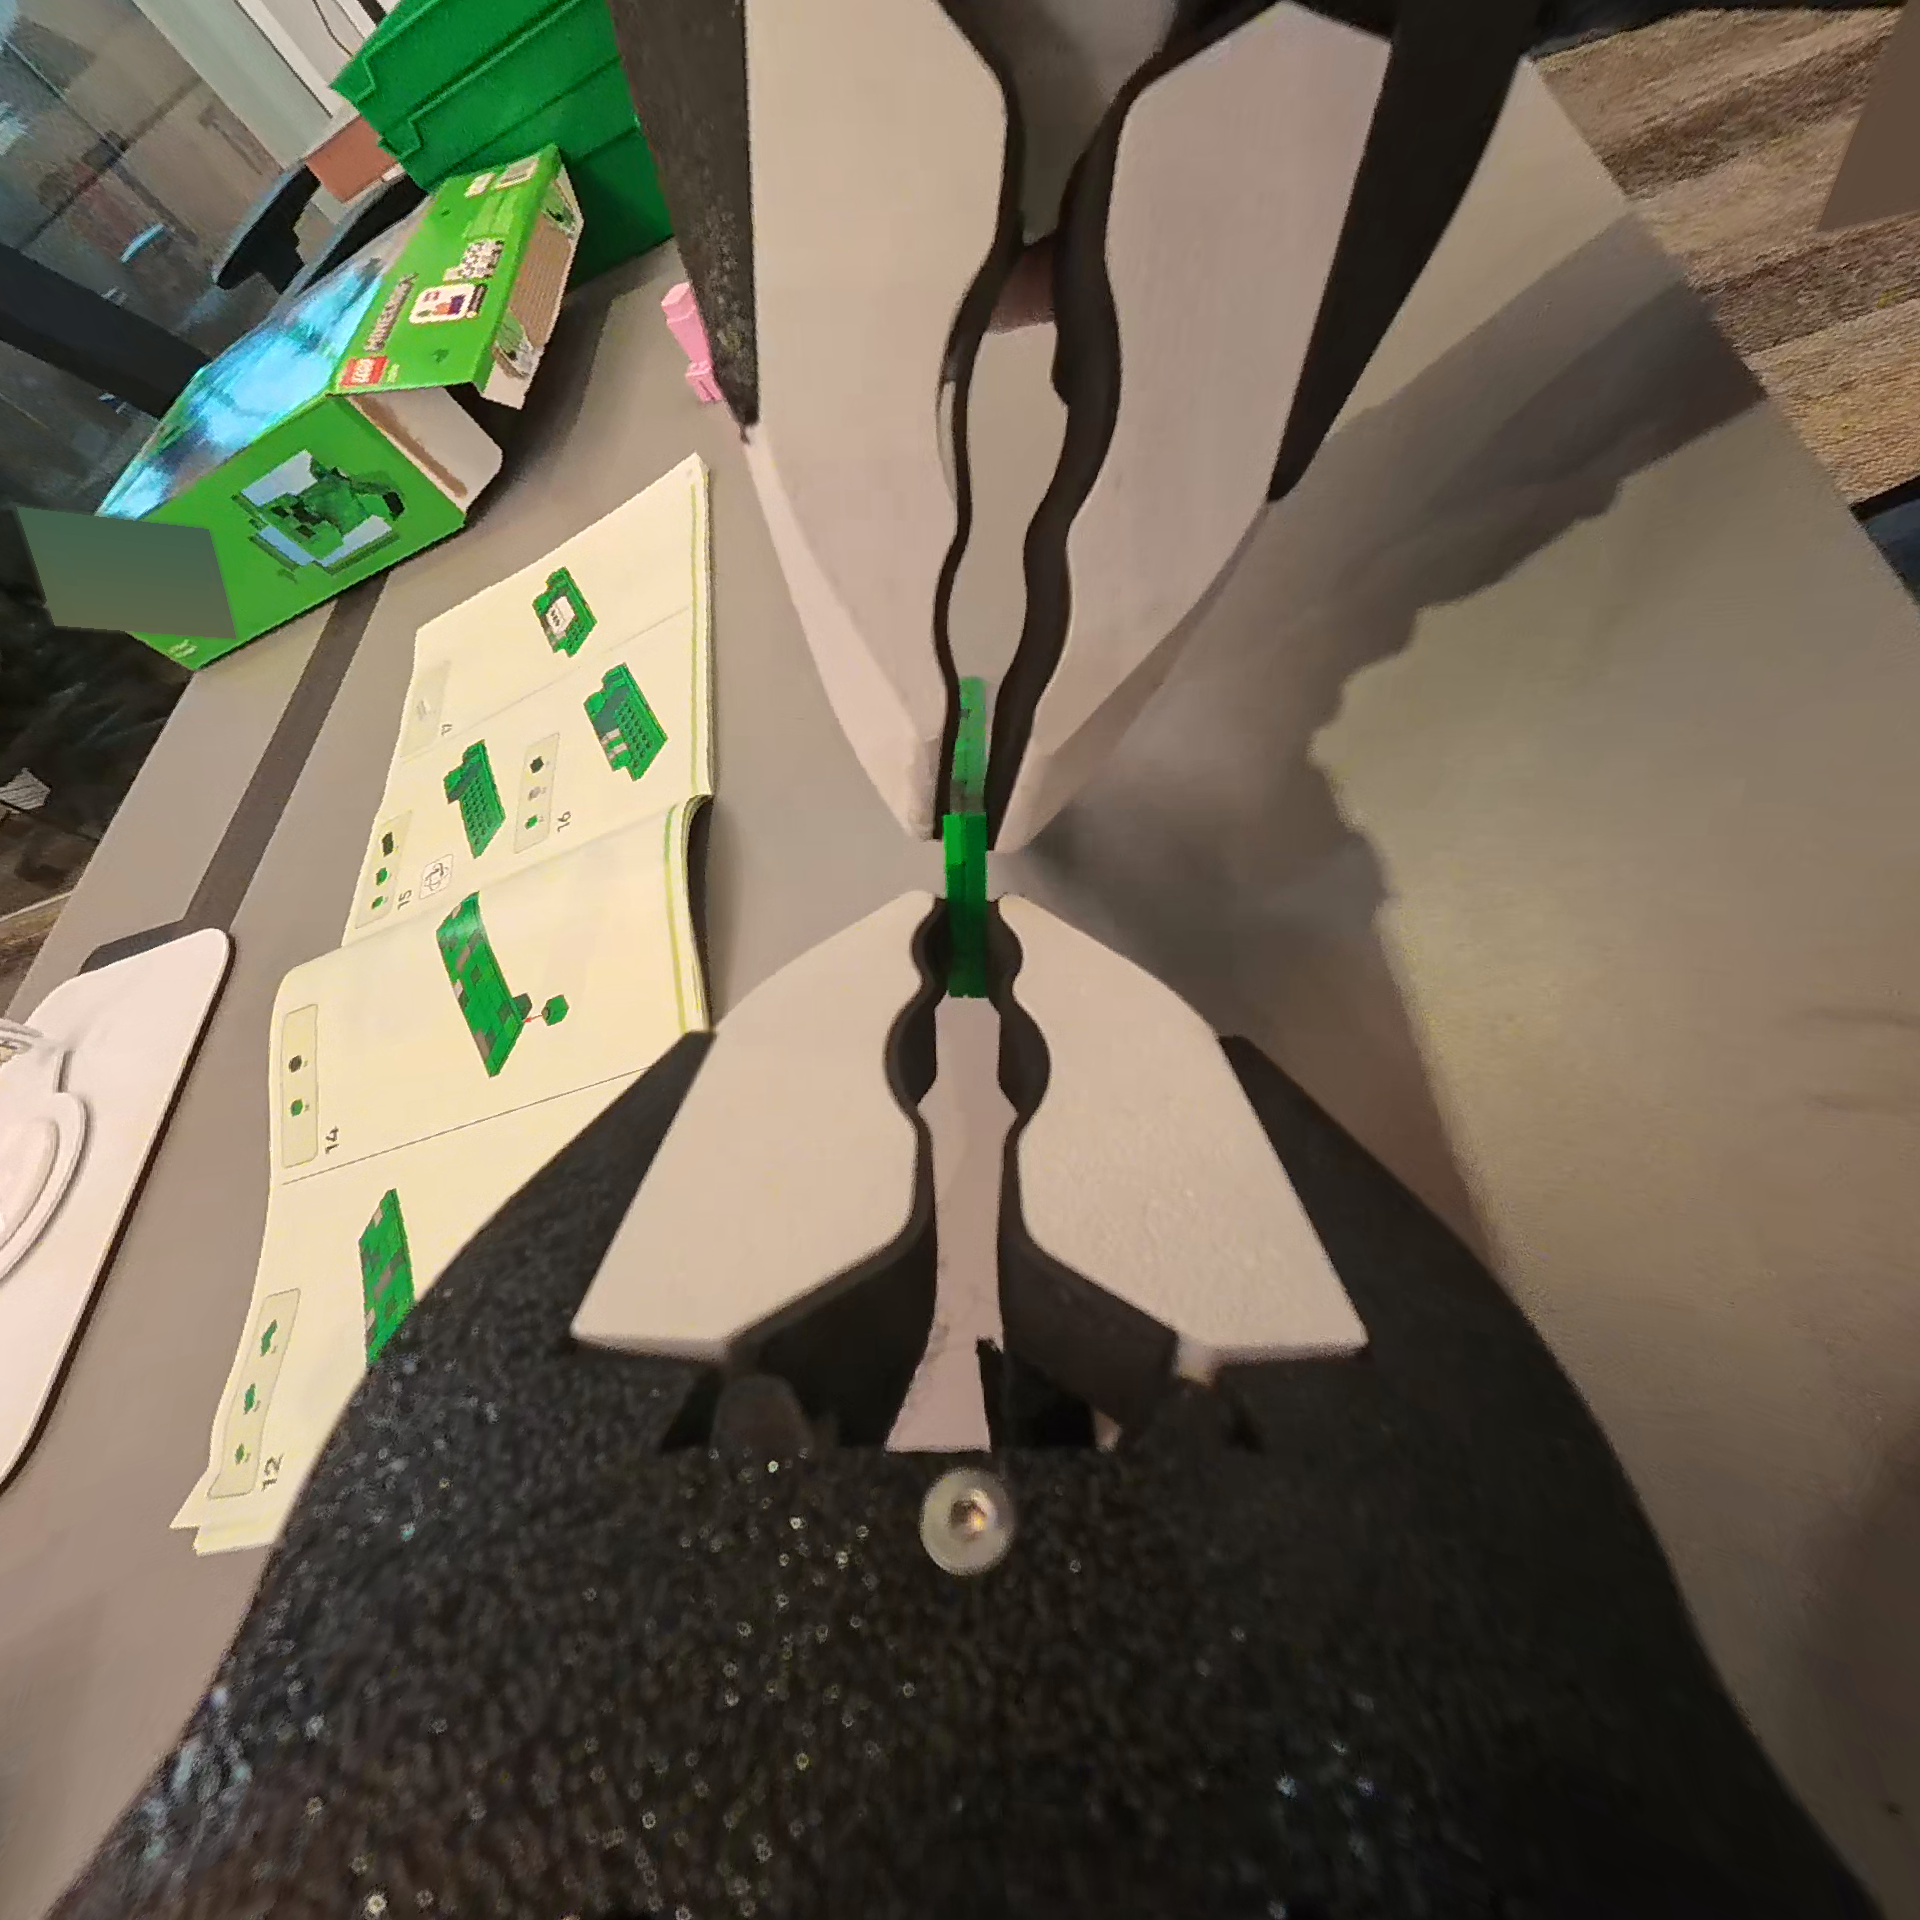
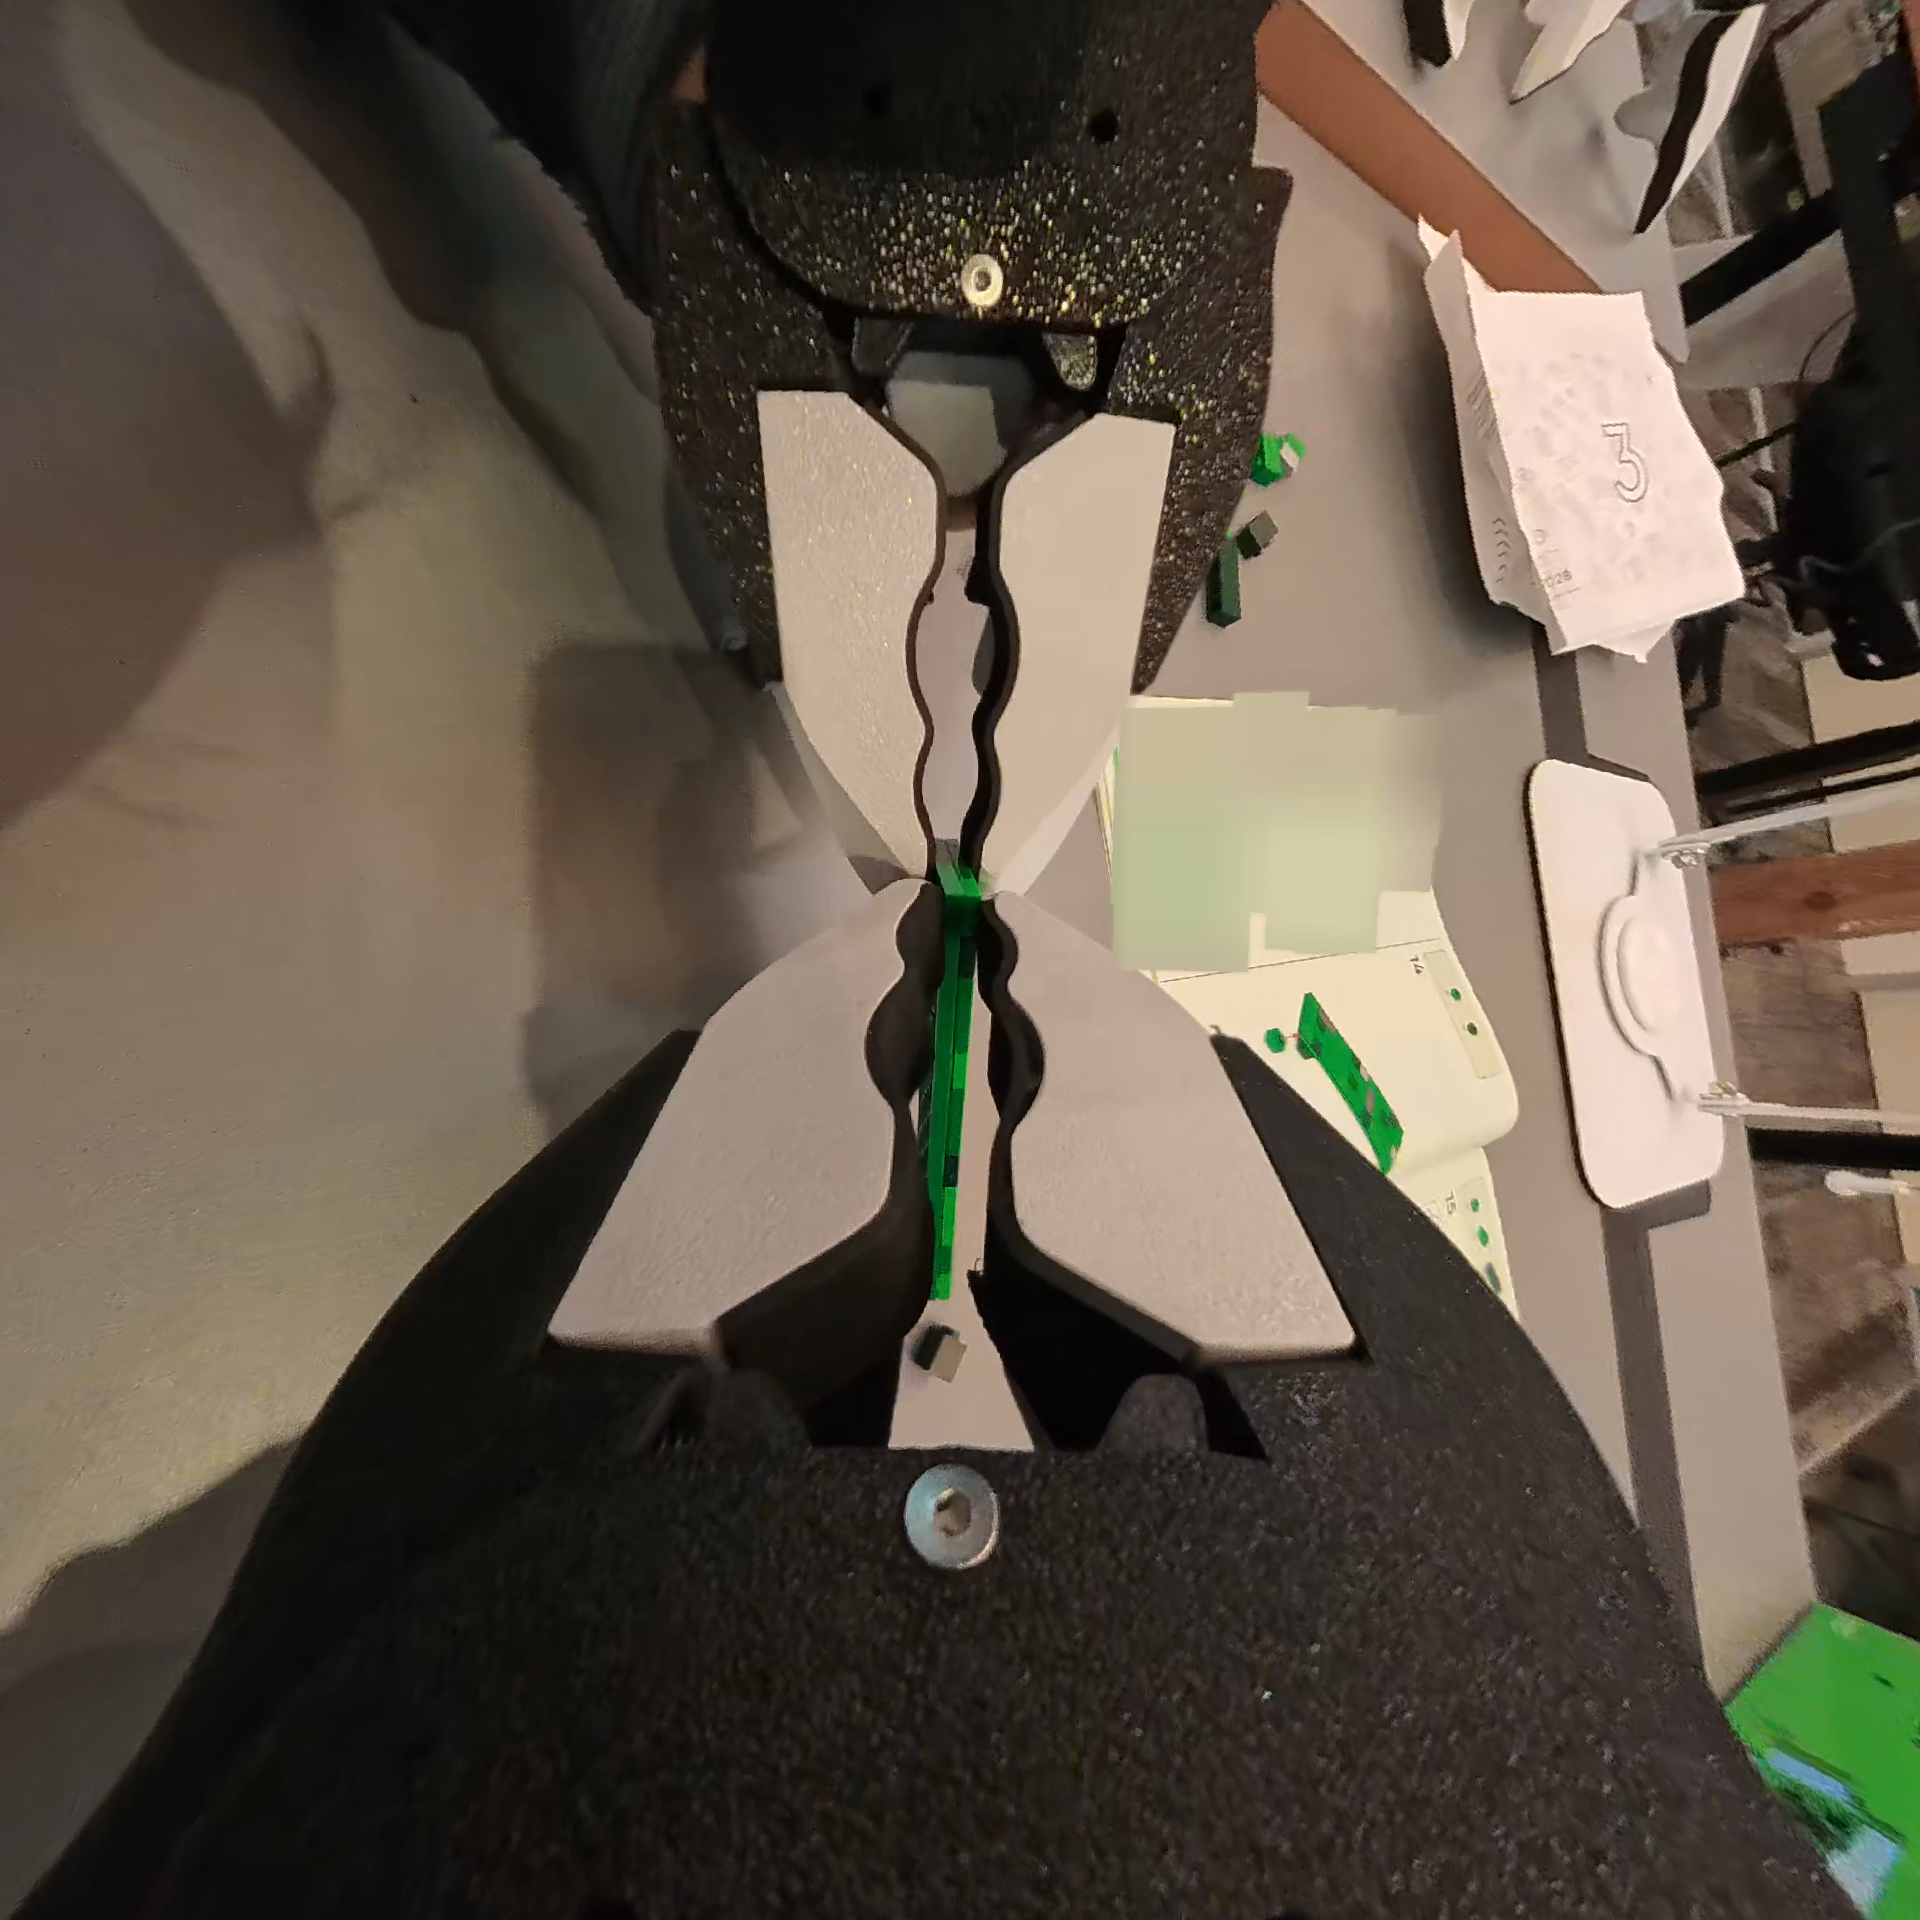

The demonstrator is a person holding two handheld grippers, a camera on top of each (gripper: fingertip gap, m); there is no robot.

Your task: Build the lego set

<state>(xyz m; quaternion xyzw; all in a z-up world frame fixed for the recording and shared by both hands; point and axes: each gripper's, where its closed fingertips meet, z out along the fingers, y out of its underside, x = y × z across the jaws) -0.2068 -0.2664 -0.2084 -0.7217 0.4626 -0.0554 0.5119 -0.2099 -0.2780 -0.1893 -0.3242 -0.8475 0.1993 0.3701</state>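
Observation:
My two grippers meet tip to tip above the grey table [image 1: 1558, 935]. My left gripper [image 1: 961, 909] is shut on a small bright green brick [image 1: 964, 914]. My right gripper [image 2: 961, 909] is shut on a thin green plate assembly [image 2: 948, 1091], held edge-on between its fingers. In the left wrist view the right gripper [image 1: 961, 826] comes in from the top with that plate [image 1: 972, 727]. The brick touches the plate's end at the fingertips. In the right wrist view the left gripper [image 2: 956, 857] comes in from the top.
An open instruction booklet [image 1: 540, 935] lies to the left, with the green set box [image 1: 343, 436] and green bins [image 1: 499, 94] behind it. A pink piece [image 1: 691, 343] and a white mat [image 1: 83, 1143] are nearby. Loose green pieces [image 2: 1226, 582], a small grey piece [image 2: 938, 1354] and a paper bag [image 2: 1590, 488] lie on the table. Both grippers' tips are close together, under 4 cm apart. The small grey piece [image 2: 938, 1354] is about 11 cm from my left fingertips.

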